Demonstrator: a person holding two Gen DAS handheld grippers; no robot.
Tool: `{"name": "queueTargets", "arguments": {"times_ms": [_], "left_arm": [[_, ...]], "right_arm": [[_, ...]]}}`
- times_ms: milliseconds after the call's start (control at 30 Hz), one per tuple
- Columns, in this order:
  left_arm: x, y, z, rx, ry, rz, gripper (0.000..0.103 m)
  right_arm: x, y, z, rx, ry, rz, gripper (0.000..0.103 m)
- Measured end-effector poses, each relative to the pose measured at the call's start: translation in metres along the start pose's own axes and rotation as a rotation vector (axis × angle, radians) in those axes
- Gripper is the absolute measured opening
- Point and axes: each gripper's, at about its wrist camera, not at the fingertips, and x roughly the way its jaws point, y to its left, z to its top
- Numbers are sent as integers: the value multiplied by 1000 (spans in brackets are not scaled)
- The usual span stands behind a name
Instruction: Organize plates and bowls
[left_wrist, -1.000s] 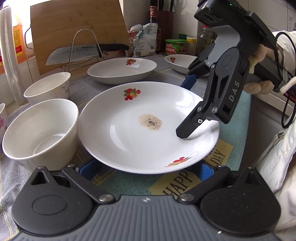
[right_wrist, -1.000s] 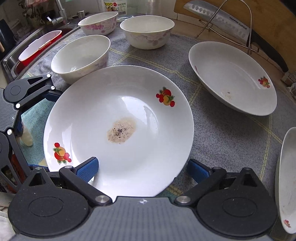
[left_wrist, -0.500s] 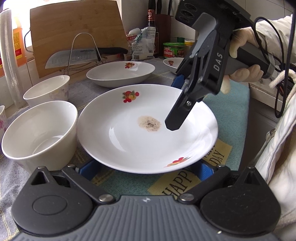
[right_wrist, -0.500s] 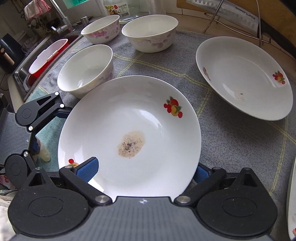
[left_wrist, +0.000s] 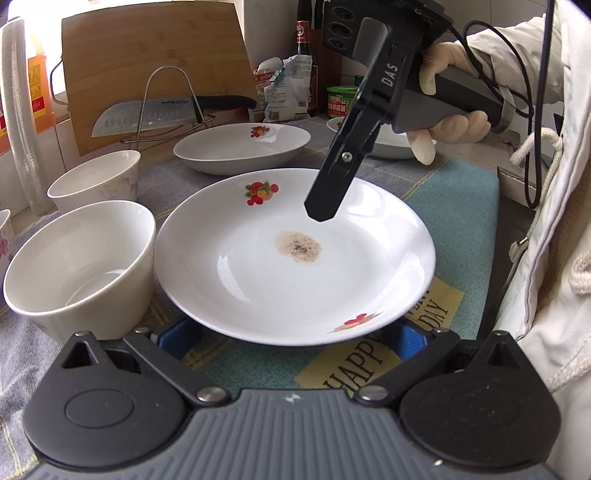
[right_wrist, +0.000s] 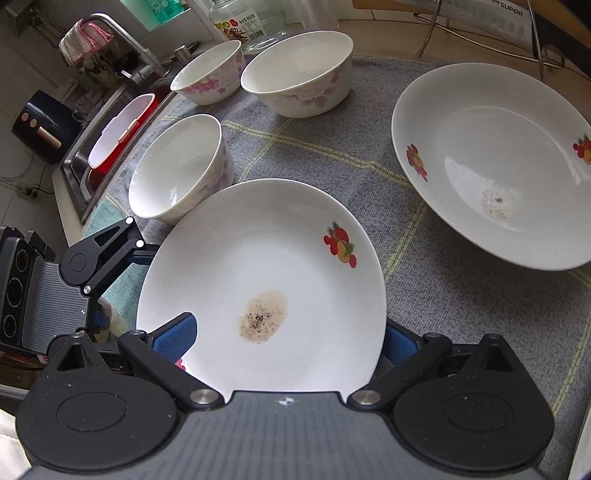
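White porcelain: the stained fruit-print plate sits mid-frame between the left gripper's wide fingers; "DAS" marks the right gripper above, "HAPPY…DAY" the mat.

Right wrist view: the right gripper straddles the plate, spread wide; "SUPOR" knife upper right.

Both wrist views (close, opposed) share the plate.

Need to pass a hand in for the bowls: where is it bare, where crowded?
Bare: the grey cloth between the stained plate and the deep plate, running up toward the large far bowl; also the teal mat between the stained plate and the counter edge. Crowded: the nearest bowl sits close against the stained plate's rim.
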Motion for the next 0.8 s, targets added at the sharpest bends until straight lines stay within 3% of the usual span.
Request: {"name": "queueTargets", "arguments": {"times_ms": [500,800], "left_arm": [[-1,0,1,2,1,-3,103],[1,0,5,13,11,-12,103]], "right_arm": [[5,-10,21,120,127,36,103],[7,-22,30,213,183,114,103]]}}
